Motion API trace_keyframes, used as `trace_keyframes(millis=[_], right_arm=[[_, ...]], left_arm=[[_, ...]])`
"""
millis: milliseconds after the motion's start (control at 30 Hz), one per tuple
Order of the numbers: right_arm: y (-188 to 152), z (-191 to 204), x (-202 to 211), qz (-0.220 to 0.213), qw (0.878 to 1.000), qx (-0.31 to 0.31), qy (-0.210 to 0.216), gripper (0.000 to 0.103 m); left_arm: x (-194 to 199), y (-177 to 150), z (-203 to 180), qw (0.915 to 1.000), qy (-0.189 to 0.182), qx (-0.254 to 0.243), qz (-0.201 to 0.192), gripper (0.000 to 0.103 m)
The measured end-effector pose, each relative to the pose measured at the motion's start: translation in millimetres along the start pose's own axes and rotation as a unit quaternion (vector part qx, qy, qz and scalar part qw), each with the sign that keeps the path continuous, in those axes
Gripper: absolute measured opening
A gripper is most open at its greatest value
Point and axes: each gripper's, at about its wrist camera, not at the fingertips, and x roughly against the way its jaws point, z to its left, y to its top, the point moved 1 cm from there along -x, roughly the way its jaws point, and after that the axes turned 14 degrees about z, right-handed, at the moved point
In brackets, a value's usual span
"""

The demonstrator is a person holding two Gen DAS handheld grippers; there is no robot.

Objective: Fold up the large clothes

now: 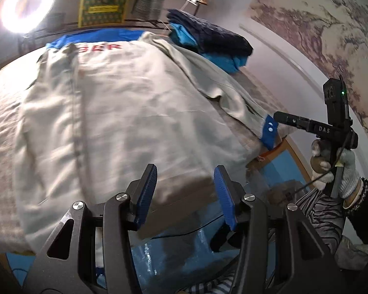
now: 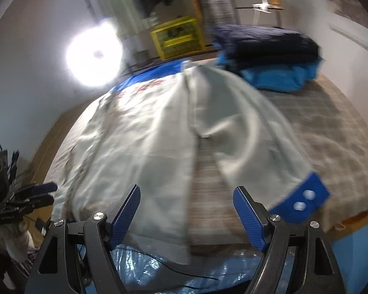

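Nearest the left wrist camera, the left gripper (image 1: 185, 186) is being held with its 2 blue pads (image 1: 147, 193) partly spread, and nothing is being pinched between them; the near hem of the jacket (image 1: 115, 112) is being seen just beyond the tips. In the right wrist view, the right gripper (image 2: 186, 213) is being held with its jaws spread wide and nothing between them, above the near edge of the bed (image 2: 331, 132).

The pale grey jacket is being shown spread flat on the bed, its back upward, with red letters (image 1: 103, 47) across the top and a blue collar (image 1: 93, 36) at the far end. 1 sleeve (image 2: 252, 132) is being shown lying out at an angle from the body, apart from it, with a strip of bedcover showing between them. Its blue cuff (image 2: 299, 202), marked by 2 white snaps, is lying near the bed's near edge, just beside the right gripper's right finger.

A stack of folded clothes (image 2: 269, 56), dark blue over bright blue, is being shown at the far corner of the bed, near the jacket's shoulder. A gloved hand (image 1: 336, 169) is being seen around the right gripper's handle in the left wrist view. A bright round lamp (image 1: 28, 7) and a yellow box (image 1: 104, 7) are being shown beyond the bed
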Motion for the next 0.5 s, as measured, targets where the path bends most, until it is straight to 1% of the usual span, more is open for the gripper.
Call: trace_keyframes(millis=[167, 300, 367, 500], right_arm=[[-3.3, -56.1, 10.8, -0.013, 0.998, -0.060, -0.024, 0.080], [-6.3, -99.9, 13.5, -0.019, 0.992, -0.118, -0.028, 0.080], [-6.9, -121.1, 7.8, -0.016, 0.989, -0.144, -0.036, 0.080], [-7.5, -156.5, -10.1, 0.006, 0.982, -0.188, -0.032, 0.080]], left_arm=[[-24.1, 21.8, -16.8, 0.9997, -0.018, -0.007, 0.013, 0.049], [-46.7, 37.9, -21.4, 0.9992, -0.029, 0.003, 0.029, 0.049], [-59.3, 44.8, -22.3, 0.9986, -0.034, 0.010, 0.039, 0.049], [-82.6, 54.6, -25.2, 0.9977, -0.035, 0.013, 0.056, 0.049]])
